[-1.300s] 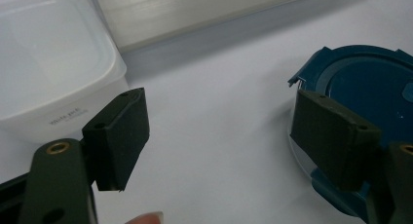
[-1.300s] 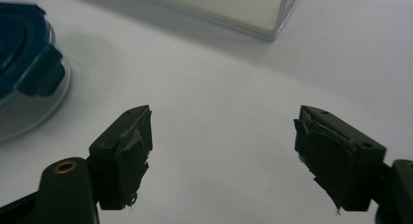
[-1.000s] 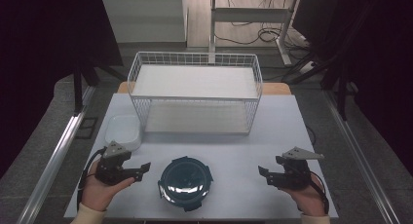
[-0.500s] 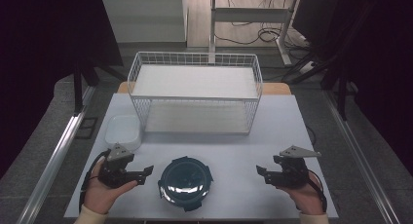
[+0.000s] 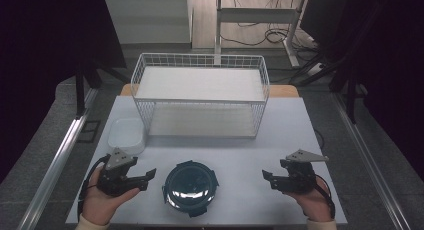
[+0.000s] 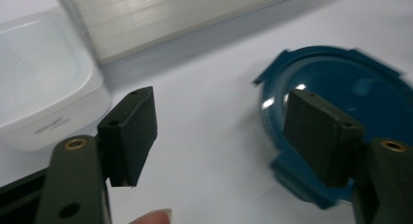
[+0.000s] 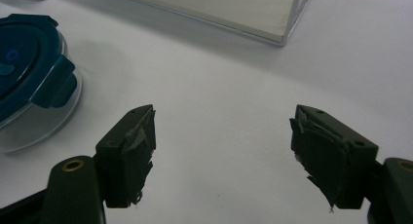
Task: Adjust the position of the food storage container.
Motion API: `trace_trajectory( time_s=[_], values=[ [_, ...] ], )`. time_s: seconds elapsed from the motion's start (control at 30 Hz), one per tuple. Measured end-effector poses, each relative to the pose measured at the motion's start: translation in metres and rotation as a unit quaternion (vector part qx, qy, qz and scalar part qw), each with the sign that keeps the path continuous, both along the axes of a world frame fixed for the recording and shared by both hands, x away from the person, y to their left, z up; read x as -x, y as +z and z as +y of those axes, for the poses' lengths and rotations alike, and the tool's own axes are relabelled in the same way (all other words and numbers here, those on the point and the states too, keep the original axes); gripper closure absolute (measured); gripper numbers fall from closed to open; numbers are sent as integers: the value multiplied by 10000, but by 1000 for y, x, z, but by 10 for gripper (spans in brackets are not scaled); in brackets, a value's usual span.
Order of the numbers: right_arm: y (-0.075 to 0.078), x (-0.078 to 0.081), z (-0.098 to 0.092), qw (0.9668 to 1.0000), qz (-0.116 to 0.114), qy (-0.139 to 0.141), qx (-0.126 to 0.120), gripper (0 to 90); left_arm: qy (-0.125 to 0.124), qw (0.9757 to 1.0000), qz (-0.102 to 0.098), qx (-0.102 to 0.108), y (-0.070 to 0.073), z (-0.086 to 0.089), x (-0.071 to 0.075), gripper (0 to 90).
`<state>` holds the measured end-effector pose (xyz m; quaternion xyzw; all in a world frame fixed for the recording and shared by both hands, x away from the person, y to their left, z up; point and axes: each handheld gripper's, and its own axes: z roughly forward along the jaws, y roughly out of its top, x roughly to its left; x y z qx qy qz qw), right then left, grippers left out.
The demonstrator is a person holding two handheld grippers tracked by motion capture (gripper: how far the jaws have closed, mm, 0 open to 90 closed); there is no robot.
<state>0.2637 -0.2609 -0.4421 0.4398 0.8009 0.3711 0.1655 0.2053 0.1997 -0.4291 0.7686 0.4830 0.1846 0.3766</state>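
Observation:
A round clear container with a dark teal clip lid [image 5: 190, 187] stands near the table's front edge, between my two grippers. My left gripper [image 5: 149, 179] lies just left of it, pointing at it. In the left gripper view the lid [image 6: 350, 87] sits behind the right-hand jaw, and the left gripper [image 6: 224, 131] has just been closing its jaws with nothing between them; they still stand apart. My right gripper [image 5: 267, 178] rests well to the right of the container, open and empty. The right gripper view shows the right gripper [image 7: 224, 136] over bare table, with the container [image 7: 24, 63] far left.
A white wire basket [image 5: 200, 101] with a flat liner stands across the back of the white table [image 5: 240, 150]. A shallow white tub [image 5: 126, 134] sits at the basket's left front corner, just beyond my left gripper.
My left gripper has moved right, closer to the teal-lidded container, and its jaws have narrowed a little. The right gripper has stayed put.

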Motion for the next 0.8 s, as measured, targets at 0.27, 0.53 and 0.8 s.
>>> trace_trajectory(
  time_s=[0.27, 0.53, 0.8],
  values=[
    [2, 1, 0, 10000, -48, -24, 33, 244, -638, 9977, 231, 53, -3, -13, 4, 398],
    [0, 1, 1, 9999, -85, -41, 112, 240, -1332, 9906, 300, 118, -4, -30, 13, 719],
    [0, 1, 3, 9998, -104, -49, 155, 237, -2320, 9684, 909, 113, -17, -55, 30, 900]
  ],
)
